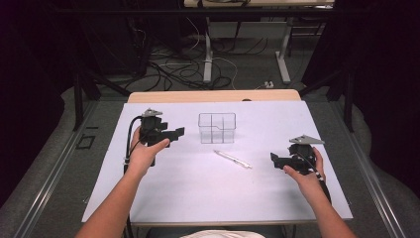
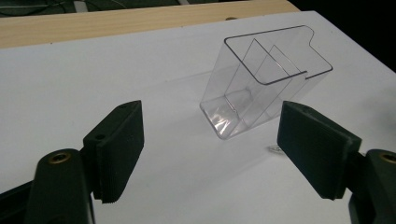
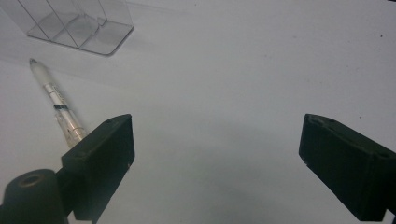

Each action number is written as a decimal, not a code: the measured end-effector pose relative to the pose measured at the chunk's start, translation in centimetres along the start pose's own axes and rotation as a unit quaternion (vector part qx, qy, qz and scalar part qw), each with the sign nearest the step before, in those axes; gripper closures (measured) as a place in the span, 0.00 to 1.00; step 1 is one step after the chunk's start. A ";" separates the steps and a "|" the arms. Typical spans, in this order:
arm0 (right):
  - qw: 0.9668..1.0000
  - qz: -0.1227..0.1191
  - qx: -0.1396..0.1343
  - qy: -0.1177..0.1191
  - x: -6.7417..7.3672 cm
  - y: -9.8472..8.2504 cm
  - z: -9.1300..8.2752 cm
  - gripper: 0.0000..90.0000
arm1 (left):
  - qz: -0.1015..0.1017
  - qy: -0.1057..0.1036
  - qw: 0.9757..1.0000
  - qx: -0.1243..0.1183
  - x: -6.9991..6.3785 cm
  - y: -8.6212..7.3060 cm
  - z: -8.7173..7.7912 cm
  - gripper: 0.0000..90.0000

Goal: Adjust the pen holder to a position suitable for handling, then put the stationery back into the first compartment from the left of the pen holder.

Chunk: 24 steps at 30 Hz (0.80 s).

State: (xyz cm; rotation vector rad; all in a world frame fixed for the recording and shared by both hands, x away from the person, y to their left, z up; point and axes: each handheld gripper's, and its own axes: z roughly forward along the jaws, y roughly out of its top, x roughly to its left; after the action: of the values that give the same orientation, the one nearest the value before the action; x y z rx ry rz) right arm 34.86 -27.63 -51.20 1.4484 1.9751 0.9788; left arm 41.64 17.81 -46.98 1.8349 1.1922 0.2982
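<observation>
A clear plastic organizer (image 1: 217, 128) with inner dividers stands upright at the middle of the white table cover (image 1: 198, 183). A white pen (image 1: 233, 159) lies flat just in front of it, angled toward the right. My left gripper (image 1: 176, 133) hovers to the left of the organizer, jaws open and empty; its own view shows the organizer (image 2: 261, 88) ahead between the wide-apart pads. My right gripper (image 1: 274, 159) rests at the right of the pen, open with nothing in it. In the right gripper view the pen (image 3: 56, 100) runs behind the left jaw, with the organizer's base (image 3: 79, 25) beyond.
A wooden table edge (image 1: 213, 95) runs along the far side of the cover. Beyond it are desk legs and cables on the floor (image 1: 198, 64). Dark rails flank the table on both sides.
</observation>
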 end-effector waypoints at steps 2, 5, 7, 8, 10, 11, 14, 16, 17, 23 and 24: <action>1.000 -0.001 -0.002 0.001 -0.1 0.0 0.1 0.11 | 0.004 0.001 1.000 -0.006 0.3 -0.5 -0.2 0.17; 1.000 0.002 -0.002 0.003 0.0 0.0 0.1 0.11 | 0.013 0.018 1.000 -0.015 0.5 -1.1 -0.5 0.16; 1.000 0.003 -0.001 0.003 0.1 0.0 0.1 0.11 | 0.013 0.006 1.000 -0.015 0.7 -1.3 -0.7 0.10; 1.000 0.004 0.002 0.005 0.1 0.0 0.2 0.11 | 0.016 0.003 1.000 -0.015 0.8 -1.4 -0.9 0.06; 1.000 -0.003 0.001 0.005 0.1 0.0 0.2 0.11 | 0.022 0.002 1.000 -0.019 1.0 -1.7 -1.1 0.01; 1.000 -0.003 0.000 0.007 0.1 0.0 0.3 0.11 | 0.025 0.005 0.999 -0.021 1.0 -1.9 -1.2 0.00; 1.000 -0.004 0.002 0.013 0.3 -0.1 0.4 0.09 | 0.037 0.010 0.999 -0.024 1.2 -2.4 -1.4 0.00; 1.000 -0.005 0.001 0.018 0.6 0.0 0.4 0.07 | 0.042 0.012 0.999 -0.029 1.3 -2.7 -1.7 0.00; 1.000 -0.006 0.000 0.018 0.7 0.0 0.4 0.06 | 0.036 0.010 0.999 -0.034 1.4 -2.9 -1.7 0.00; 0.999 -0.023 0.009 0.022 1.2 -0.1 0.7 0.00 | 0.037 0.011 0.998 -0.046 1.7 -3.7 -2.4 0.00; 0.999 -0.023 0.010 0.024 1.3 0.0 0.8 0.00 | 0.035 0.011 0.998 -0.046 1.8 -3.8 -2.5 0.00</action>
State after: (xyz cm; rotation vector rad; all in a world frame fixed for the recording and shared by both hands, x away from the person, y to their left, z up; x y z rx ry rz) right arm 35.01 -26.20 -51.68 1.3955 2.0492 0.9849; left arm 38.68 21.14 -48.96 1.8003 1.1115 0.4067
